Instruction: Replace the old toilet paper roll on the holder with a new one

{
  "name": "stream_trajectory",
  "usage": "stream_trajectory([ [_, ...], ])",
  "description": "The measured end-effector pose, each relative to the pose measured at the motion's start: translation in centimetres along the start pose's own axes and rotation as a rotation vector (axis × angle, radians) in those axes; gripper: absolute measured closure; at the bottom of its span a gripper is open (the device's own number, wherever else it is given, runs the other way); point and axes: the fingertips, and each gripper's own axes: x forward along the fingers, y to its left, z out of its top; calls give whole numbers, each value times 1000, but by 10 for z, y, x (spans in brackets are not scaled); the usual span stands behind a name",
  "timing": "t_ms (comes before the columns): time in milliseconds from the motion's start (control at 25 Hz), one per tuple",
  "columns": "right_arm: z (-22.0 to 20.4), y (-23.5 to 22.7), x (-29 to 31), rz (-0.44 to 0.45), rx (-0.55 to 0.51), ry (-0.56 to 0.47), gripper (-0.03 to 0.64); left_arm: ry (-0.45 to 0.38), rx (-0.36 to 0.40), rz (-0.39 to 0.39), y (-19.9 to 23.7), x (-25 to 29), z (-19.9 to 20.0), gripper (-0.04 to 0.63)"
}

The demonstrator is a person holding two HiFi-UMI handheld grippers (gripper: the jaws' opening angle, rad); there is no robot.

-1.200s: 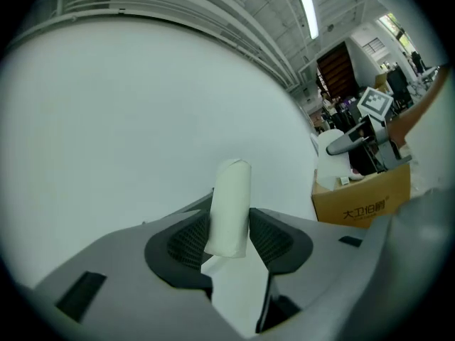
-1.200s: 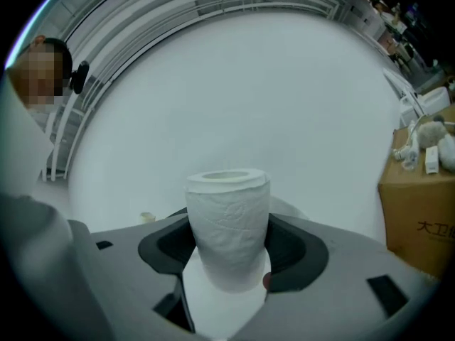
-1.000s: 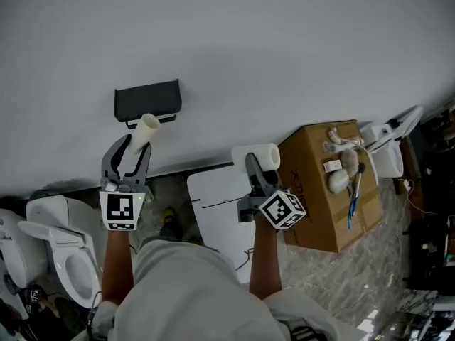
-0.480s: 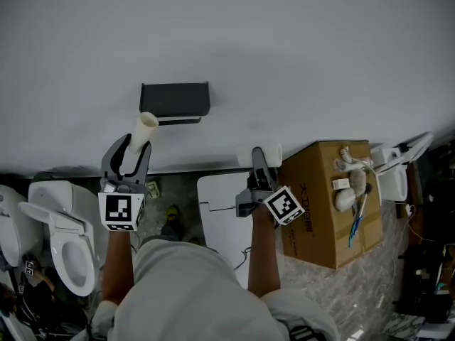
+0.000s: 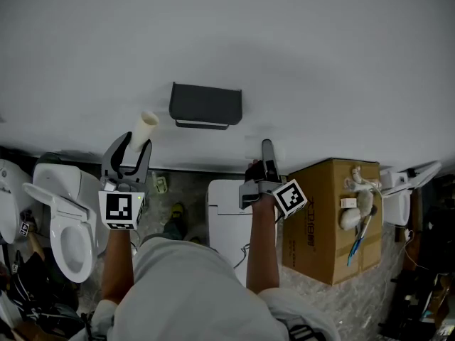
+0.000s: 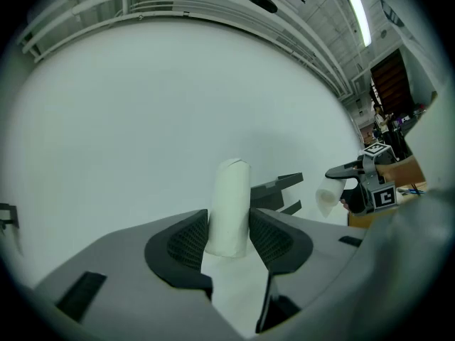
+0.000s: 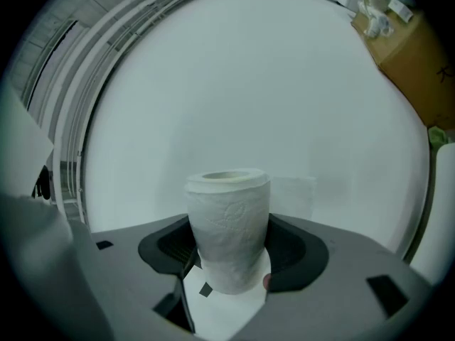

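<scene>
Person: one, torso (image 5: 192, 290) at 6 o'clock in the head view, with two bare forearms reaching toward 12.
Left gripper (image 6: 229, 236): at 9 o'clock in the head view. Its jaws are drawn in narrow and clamped on the old roll (image 6: 231, 201), a bare pale tube standing up from the pads with its tip leaning toward 1 o'clock.
Right gripper (image 7: 229, 261): just right of the head view's middle. Its jaws are spread wide, with the pads pressed on both sides of the new roll (image 7: 229, 226), a full white embossed roll standing on end.
Marker cubes: two, one per gripper. The left cube (image 5: 121, 209) is at 8 o'clock and the right cube (image 5: 290, 197) at 4 o'clock.
Rolls: two, one in each gripper.
Floor (image 5: 320, 290): mottled stone, from 5 to 8 o'clock.
Toilets: two at 8 o'clock, the nearer one (image 5: 64, 226) with its bowl open. A white flat-topped fixture (image 5: 224, 215) is at 6 o'clock.
Box: one brown cardboard box (image 5: 320, 219) at 4 o'clock, with small odds on its top.
Wall (image 5: 320, 62): plain and pale, filling the upper half.
Holder (image 5: 206, 105): one, dark, fixed to the wall at 12 o'clock. It lies beyond the two grippers and between them, apart from both rolls.
</scene>
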Motion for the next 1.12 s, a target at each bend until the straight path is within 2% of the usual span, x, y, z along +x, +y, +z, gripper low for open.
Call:
stream_trajectory([
  [600, -52, 12, 66, 49, 104, 58, 327, 24, 11, 133, 75, -24, -10, 394],
  [880, -93, 20, 83, 76, 131, 136, 331, 45, 7, 158, 89, -34, -21, 394],
  [1120, -119, 25, 90, 94, 210, 171, 336, 60, -7, 184, 97, -45, -26, 394],
])
